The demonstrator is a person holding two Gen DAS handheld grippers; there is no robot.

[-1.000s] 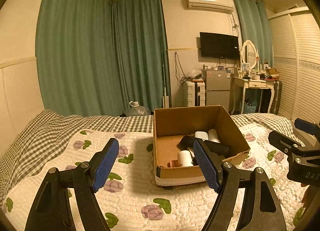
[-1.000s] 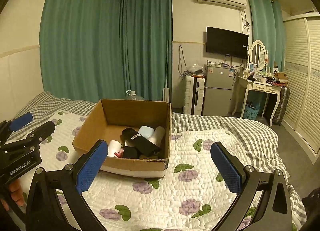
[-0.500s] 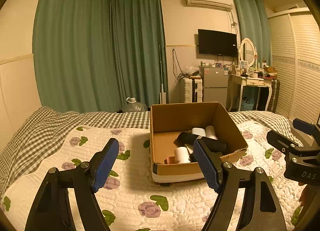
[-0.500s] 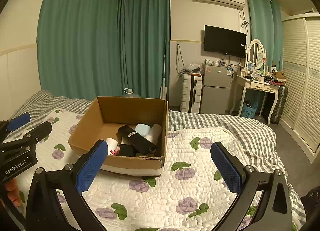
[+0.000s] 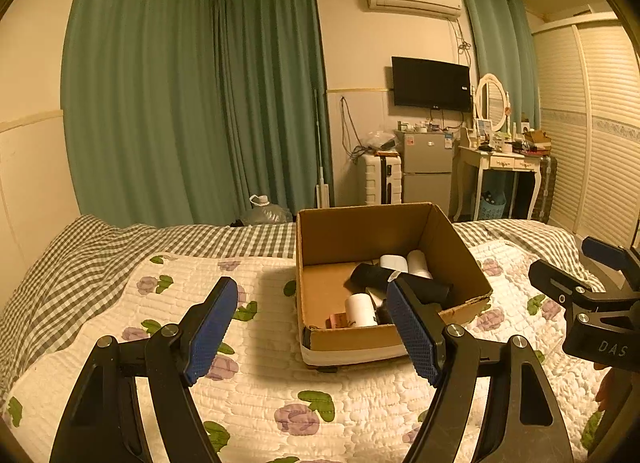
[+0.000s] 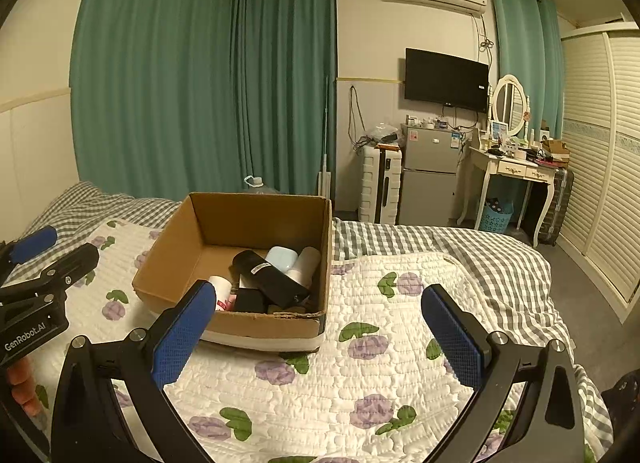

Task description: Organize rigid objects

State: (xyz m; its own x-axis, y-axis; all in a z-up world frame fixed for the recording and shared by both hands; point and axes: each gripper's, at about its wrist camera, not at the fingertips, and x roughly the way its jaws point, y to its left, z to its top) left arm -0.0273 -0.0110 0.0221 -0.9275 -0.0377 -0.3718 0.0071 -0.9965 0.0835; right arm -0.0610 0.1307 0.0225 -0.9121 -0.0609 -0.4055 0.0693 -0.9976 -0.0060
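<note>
While both pairs of tongs hang spread wide and empty over the quilt, we see that our view has backed off a little from the cardboard box (image 6: 256,263) compared with a second ago: the box sits slightly farther and more of the flowered quilt (image 6: 360,383) shows in front of it. Nothing inside the box has shifted, and neither the left tongs (image 5: 316,331) nor the right tongs (image 6: 320,331) carry anything. We judge that the gathering is largely done, since no loose item lies on the bed in either view, and that we are pulling away rather than reaching in.

The box rests on the quilt in the middle of the bed, ahead of both tongs and between them. In it we count one long black case (image 6: 272,279) lying slantwise on top, one pale blue earbud-style case (image 6: 282,259), one white cylinder (image 6: 306,263) against the right wall, one white bottle with a pink label (image 6: 222,291) near the front, and one small black box (image 6: 250,301) beside it. From the left wrist we also make out one small pinkish block (image 5: 338,319) at the front wall. Anything lying under the black case stays hidden from us.
</note>
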